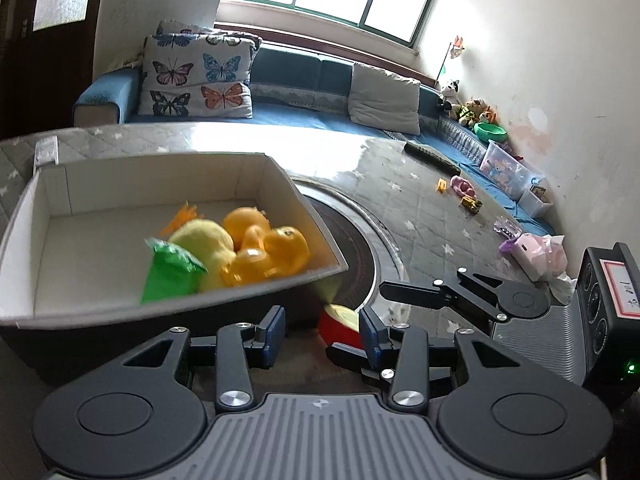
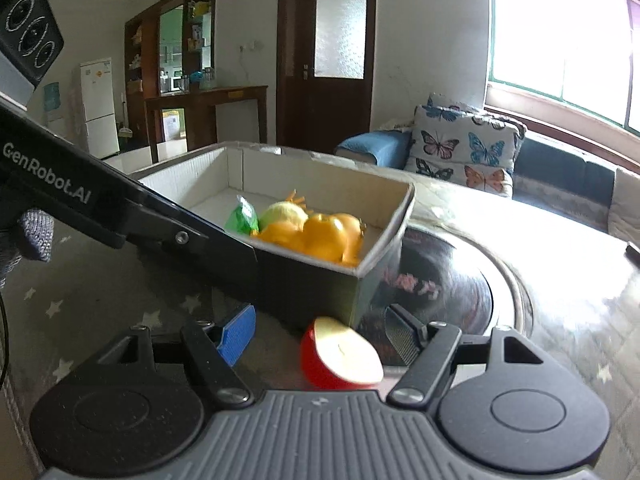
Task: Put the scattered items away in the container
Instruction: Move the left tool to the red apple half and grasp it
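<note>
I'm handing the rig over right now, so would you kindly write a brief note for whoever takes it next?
Left tool: open, empty, low beside the box.
Right tool: open, straddling the apple half, not yet closed on it.
Apple half lies cut face up on the table, just outside the box's near corner.
Done: green packet, yellow plush and orange pieces sit in the box.
Left: grip the apple half and drop it in.

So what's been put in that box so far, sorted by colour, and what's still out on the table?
In the box:
Orange toys: about 3; they blur together
Pale yellow plush: 1
Green packet: 1
Out on the table:
Red apple half: 1, between the right gripper's open fingers
Total: about 6
</note>
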The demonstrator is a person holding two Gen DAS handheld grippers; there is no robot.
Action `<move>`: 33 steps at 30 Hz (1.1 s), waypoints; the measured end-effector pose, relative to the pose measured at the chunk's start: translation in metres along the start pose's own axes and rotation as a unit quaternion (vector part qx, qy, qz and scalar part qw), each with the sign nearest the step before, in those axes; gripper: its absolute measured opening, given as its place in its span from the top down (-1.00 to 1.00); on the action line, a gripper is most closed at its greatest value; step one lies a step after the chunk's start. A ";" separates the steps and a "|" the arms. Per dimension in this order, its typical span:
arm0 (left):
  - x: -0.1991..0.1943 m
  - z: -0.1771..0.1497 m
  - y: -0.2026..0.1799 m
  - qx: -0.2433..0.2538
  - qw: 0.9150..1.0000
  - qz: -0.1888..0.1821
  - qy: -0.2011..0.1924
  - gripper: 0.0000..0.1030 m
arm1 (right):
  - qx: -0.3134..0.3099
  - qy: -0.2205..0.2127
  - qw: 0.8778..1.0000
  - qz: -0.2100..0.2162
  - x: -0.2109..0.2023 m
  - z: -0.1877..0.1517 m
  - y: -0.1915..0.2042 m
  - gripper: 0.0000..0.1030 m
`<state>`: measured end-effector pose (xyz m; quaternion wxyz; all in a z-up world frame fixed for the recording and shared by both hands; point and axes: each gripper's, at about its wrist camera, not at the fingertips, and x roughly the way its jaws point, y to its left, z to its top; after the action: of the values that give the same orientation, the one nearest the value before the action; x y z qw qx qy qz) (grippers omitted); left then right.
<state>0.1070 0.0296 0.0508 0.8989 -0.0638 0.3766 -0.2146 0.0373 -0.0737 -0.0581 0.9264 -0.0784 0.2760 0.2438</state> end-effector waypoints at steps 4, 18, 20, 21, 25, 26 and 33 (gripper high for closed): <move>0.002 -0.012 -0.003 -0.012 1.000 0.005 0.006 0.15 | 0.010 0.009 1.000 -0.004 -0.006 -0.010 0.000 -0.43; 0.016 -0.036 -0.005 -0.069 0.997 0.015 0.024 0.16 | 0.030 0.029 0.999 -0.010 -0.010 -0.031 -0.004 -0.43; 0.017 -0.037 -0.005 -0.074 0.997 0.017 0.025 0.16 | 0.031 0.032 0.999 -0.010 -0.009 -0.033 -0.003 -0.43; 0.018 -0.038 -0.006 -0.077 0.997 0.017 0.025 0.17 | 0.032 0.032 0.999 -0.010 -0.009 -0.033 -0.003 -0.43; 0.019 -0.038 -0.004 -0.092 0.995 0.019 0.021 0.17 | 0.037 0.035 0.999 -0.011 -0.006 -0.035 -0.003 -0.43; 0.020 -0.038 -0.005 -0.095 0.995 0.020 0.020 0.17 | 0.038 0.034 0.999 -0.012 -0.005 -0.035 -0.003 -0.43; 0.026 -0.034 -0.001 -0.116 0.993 0.020 0.017 0.18 | 0.046 0.034 0.998 -0.015 -0.001 -0.035 -0.005 -0.43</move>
<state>0.0988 0.0195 0.0101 0.8828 -0.1568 0.4157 -0.1526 0.0227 -0.0885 -0.0873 0.9227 -0.0484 0.3168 0.2143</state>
